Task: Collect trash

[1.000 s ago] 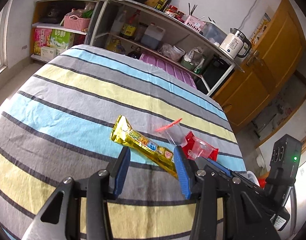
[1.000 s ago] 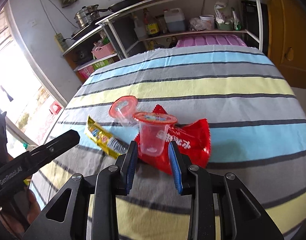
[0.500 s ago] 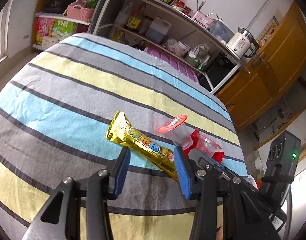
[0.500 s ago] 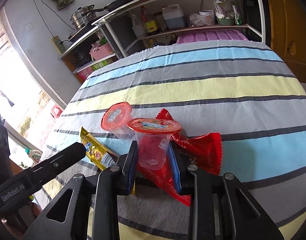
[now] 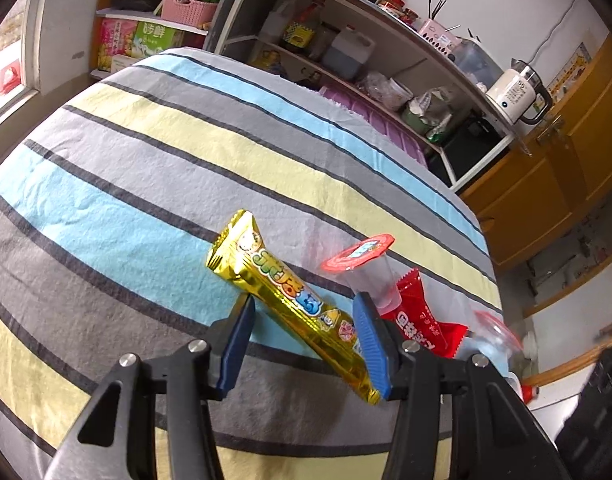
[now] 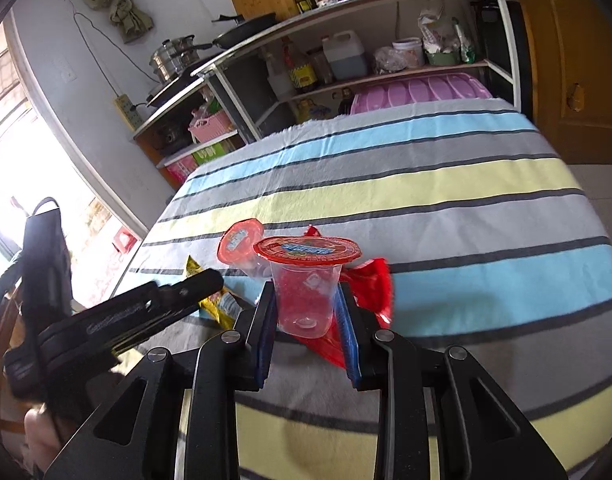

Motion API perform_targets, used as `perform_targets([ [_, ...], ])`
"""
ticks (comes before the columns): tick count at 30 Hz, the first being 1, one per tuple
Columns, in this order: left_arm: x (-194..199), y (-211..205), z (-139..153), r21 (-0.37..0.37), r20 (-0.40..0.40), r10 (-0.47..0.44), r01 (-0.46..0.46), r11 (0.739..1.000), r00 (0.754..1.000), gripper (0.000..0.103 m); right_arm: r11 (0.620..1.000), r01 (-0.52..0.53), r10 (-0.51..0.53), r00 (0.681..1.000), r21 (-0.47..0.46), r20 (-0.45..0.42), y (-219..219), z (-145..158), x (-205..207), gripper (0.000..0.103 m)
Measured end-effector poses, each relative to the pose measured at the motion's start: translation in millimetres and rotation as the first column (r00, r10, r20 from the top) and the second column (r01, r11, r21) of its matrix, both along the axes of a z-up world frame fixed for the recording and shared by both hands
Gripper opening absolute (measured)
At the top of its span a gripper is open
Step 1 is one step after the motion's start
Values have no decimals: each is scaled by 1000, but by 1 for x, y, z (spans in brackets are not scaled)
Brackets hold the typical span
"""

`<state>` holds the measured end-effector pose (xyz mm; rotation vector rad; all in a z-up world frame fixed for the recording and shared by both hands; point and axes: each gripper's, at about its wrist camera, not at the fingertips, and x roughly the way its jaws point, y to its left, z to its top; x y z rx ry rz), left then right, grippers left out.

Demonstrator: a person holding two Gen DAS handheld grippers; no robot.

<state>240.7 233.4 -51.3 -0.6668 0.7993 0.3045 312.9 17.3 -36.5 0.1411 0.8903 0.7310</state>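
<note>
Right gripper (image 6: 305, 316) clamps the clear cup (image 6: 304, 297), red wrapper (image 6: 370, 284) just behind it. Left gripper (image 5: 304, 334) is opening, gold wrapper (image 5: 290, 300) between the pads, untouched. Straddle the wrapper's middle squarely before you squeeze.

Upright clear red-lidded cup (image 6: 304, 292), second tilted cup (image 6: 242, 246), red wrapper (image 6: 370, 284), gold wrapper (image 5: 290, 296) on striped cloth
</note>
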Motion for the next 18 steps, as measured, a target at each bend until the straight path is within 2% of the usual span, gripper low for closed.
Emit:
perform_targets([
  [3,7,-8,0,56,-27,21,-19,998,999,53,1000,11,-11,1000,14,-7,-13,1,-2,30],
  [6,15,-17,-1,146,-49,21,-14,989,999,53,999,26,-26,1000,21,-4,-23,3,-2,30],
  [9,17,-23,-1,220,-73,25,-8,975,997,38,999,42,-42,999,30,4,-37,7,-5,30],
  [11,14,-22,-2,229,-75,22,-4,973,997,25,998,53,-53,999,35,10,-47,9,-6,30],
  [14,5,-22,-2,211,-54,-8,19,977,999,15,997,70,-71,997,44,10,-61,11,-8,30],
  [18,-10,-33,3,207,-6,-63,63,976,998,12,995,86,-87,996,52,17,-79,16,-16,30],
])
